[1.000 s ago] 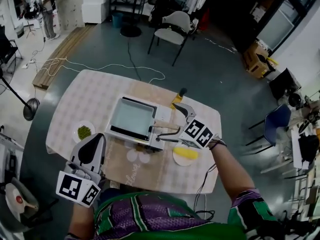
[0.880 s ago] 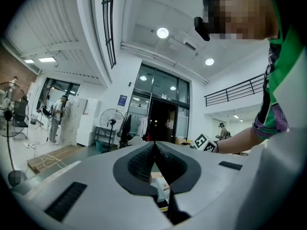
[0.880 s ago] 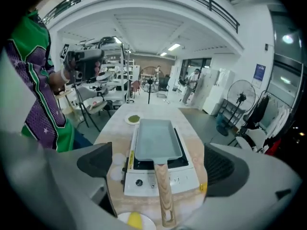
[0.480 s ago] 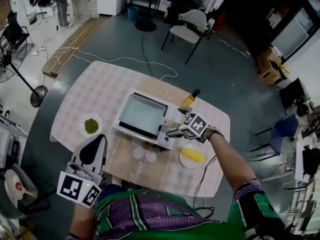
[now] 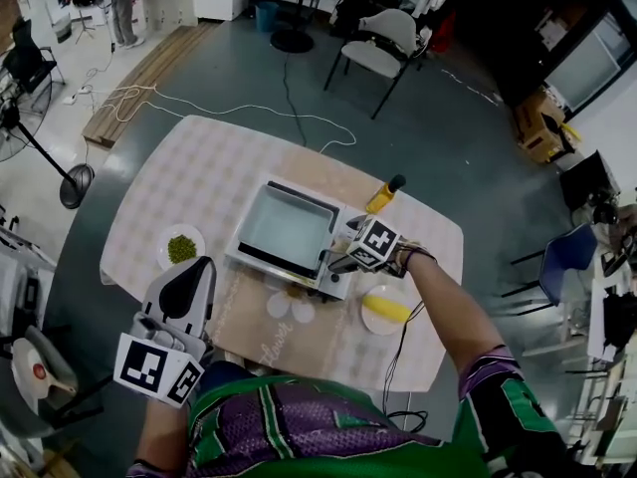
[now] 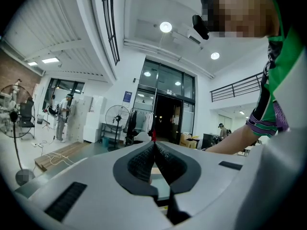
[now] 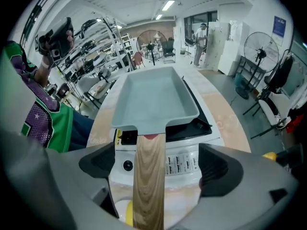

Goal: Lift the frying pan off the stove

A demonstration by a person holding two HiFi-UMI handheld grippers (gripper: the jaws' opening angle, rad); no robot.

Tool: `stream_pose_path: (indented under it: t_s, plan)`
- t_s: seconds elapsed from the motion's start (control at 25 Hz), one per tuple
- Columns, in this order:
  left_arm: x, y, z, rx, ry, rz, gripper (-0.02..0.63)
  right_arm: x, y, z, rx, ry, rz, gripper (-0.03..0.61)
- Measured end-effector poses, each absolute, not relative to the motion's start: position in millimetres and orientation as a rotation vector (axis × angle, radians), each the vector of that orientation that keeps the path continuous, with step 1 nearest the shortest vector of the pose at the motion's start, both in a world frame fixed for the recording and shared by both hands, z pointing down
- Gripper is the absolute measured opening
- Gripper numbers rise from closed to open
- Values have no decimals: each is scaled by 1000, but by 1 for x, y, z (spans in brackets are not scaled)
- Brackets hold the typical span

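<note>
Right gripper view shows the right gripper (image 7: 156,167) with wide jaws closing around the wooden handle (image 7: 148,190), the place to hold, of the stiff, probably front-heavy frying pan (image 7: 156,97) on the stove (image 7: 184,163).

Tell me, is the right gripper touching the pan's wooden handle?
Apart. In the right gripper view the handle lies between the closing jaws of the right gripper, with the stove showing through a gap on each side.
</note>
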State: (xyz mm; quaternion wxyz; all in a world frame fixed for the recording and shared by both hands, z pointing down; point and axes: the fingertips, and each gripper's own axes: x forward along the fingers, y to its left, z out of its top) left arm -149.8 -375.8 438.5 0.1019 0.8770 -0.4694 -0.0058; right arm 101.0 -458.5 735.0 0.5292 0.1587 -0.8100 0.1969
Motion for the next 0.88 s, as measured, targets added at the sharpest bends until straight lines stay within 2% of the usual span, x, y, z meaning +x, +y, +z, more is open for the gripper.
stream_pose_path:
  t_s: [0.28, 0.4, 0.48, 0.52, 0.6, 0.64, 0.88]
  plan:
    - [-158, -388, 457, 2550, -1368, -10, 21, 102, -456, 756, 298, -1833, 496, 518]
    - [-165, -392, 463, 2531, -1364, -21, 21, 102, -455, 763, 279, -1787, 495, 484]
    - [-169, -394, 465, 2526, -1363, -26, 21, 103, -453, 767, 251, -1742, 481, 416]
    - [-170, -395, 467, 2525, -1363, -28, 21, 103, -452, 769, 232, -1723, 473, 352]
    - [-171, -396, 468, 2524, -1358, -35, 21, 102, -449, 770, 189, -1702, 462, 182]
    - [-172, -397, 469, 2524, -1355, -38, 21, 101, -448, 770, 174, -1698, 457, 125]
    - [-178, -398, 468, 2519, -1350, -48, 21, 101, -448, 768, 195, -1691, 444, 112]
